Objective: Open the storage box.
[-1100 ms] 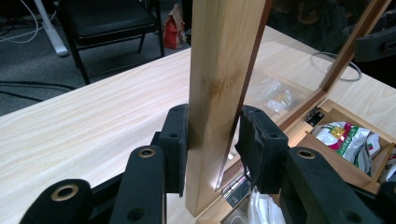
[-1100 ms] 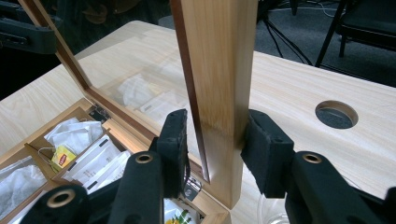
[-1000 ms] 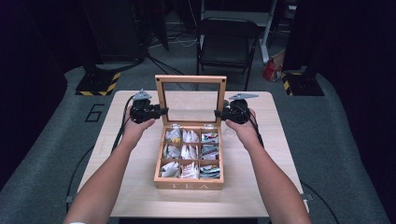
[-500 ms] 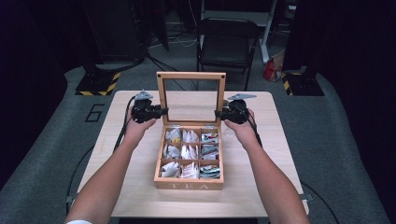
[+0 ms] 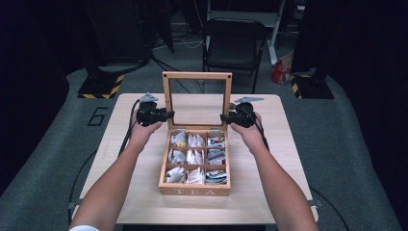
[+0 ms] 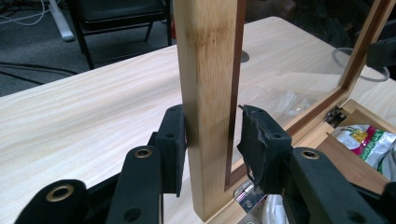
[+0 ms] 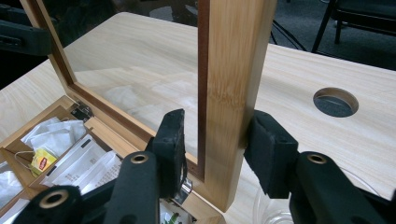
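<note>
**Sam:** High view first. What is on the desk [image 5: 144, 192]?

**Mia:** A wooden tea box [image 5: 195, 185] sits in the middle. Its lid [image 5: 197, 75] stands straight up at the back, on small metal hinges.

**Sam:** What are the tongs doing?

**Mia:** The left tongs [image 6: 212, 140] sit around the lid's left post. One pad touches the wood, and the other pad has a small gap. So they are not squeezed tight. The right tongs [image 7: 215, 140] have a pad pressed on each side of the right post.

**Sam:** How will the lid feel?

**Mia:** I think it is stiff and light. The frame is smooth, pale wood with a dark strip inside. The middle is a clear pane, and that could crack. So hold the wood posts, low down, not the pane.

**Sam:** And inside the box?

**Mia:** Nine little spaces hold tea bags [image 5: 196, 159]. They are soft paper and shiny packets. They look very light and easy to crush.
</note>
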### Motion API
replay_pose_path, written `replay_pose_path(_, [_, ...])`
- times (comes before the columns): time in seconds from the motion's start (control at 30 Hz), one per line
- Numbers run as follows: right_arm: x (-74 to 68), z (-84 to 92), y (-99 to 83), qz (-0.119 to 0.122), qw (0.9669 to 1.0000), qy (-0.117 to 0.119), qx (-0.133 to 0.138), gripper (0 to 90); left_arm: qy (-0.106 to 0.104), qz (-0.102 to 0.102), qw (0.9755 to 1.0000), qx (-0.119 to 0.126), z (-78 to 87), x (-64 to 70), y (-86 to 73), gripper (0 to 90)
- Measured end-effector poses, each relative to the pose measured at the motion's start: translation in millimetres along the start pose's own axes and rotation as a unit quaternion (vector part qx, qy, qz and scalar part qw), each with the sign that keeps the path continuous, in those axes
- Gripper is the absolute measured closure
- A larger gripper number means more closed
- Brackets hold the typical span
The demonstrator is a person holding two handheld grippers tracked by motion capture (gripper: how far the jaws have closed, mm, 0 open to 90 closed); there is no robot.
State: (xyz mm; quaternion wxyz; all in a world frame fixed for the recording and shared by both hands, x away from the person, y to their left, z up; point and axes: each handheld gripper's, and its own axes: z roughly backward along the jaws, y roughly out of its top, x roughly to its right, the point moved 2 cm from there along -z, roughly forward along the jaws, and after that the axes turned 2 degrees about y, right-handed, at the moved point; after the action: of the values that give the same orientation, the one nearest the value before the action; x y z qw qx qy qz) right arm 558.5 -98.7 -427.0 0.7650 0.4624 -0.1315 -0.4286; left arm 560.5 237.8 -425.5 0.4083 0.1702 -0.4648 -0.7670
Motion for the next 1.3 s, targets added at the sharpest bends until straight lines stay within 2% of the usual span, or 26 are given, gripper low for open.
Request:
replay_pose_path(0.2, [0.4, -0.7, -0.7, -0.005, 1.0000, 0.006, -0.003, 54.1, 0.002, -0.002, 1.0000, -0.002, -0.9, 1.2, -0.4, 58.3])
replay_pose_path(0.4, [0.3, -2.3, -3.0, -0.003, 0.9998, -0.001, -0.021, 50.3, 0.004, -0.002, 0.9997, -0.024, -2.1, -0.7, -4.6, 55.5])
replay_pose_path(0.57, [-0.2, -0.8, -3.8, -0.003, 0.9998, 0.004, -0.022, 48.2, 0.007, 0.003, 0.9997, -0.021, 0.2, -3.4, -8.4, 52.9])
replay_pose_path(0.7, [-2.0, 2.6, -4.2, 0.001, 0.9998, 0.004, -0.020, 46.2, 0.008, 0.000, 0.9997, -0.021, 4.6, -5.4, -10.1, 51.5])
replay_pose_path(0.87, [-4.7, 11.9, -6.8, 0.016, 0.9997, -0.002, -0.019, 43.9, 0.003, 0.002, 0.9998, -0.019, 12.0, -4.6, -9.8, 47.5])
replay_pose_path(0.93, [-5.8, 14.1, -7.7, 0.014, 0.9997, -0.004, -0.021, 43.8, 0.001, 0.001, 0.9998, -0.021, 15.1, -3.0, -9.8, 47.0])
replay_pose_path(0.97, [-7.5, 18.0, -9.0, 0.023, 0.9995, -0.005, -0.022, 43.0, 0.001, -0.003, 0.9998, -0.021, 16.2, -3.0, -9.6, 46.2])
replay_pose_path(1.0, [-7.5, 18.0, -9.0, 0.023, 0.9995, -0.005, -0.022, 43.0, -0.001, 0.007, 0.9998, -0.018, 17.2, -1.3, -9.6, 45.9])
replay_pose_path(1.13, [-12.9, 26.8, -10.2, 0.033, 0.9993, 0.002, -0.018, 43.1, -0.010, 0.007, 0.9998, -0.015, 23.9, 1.6, -8.4, 43.8])
replay_pose_path(1.3, [-23.1, 35.7, -10.5, 0.057, 0.9981, 0.012, -0.018, 47.1, -0.016, -0.003, 0.9998, -0.014, 29.6, 4.4, -7.9, 43.9])
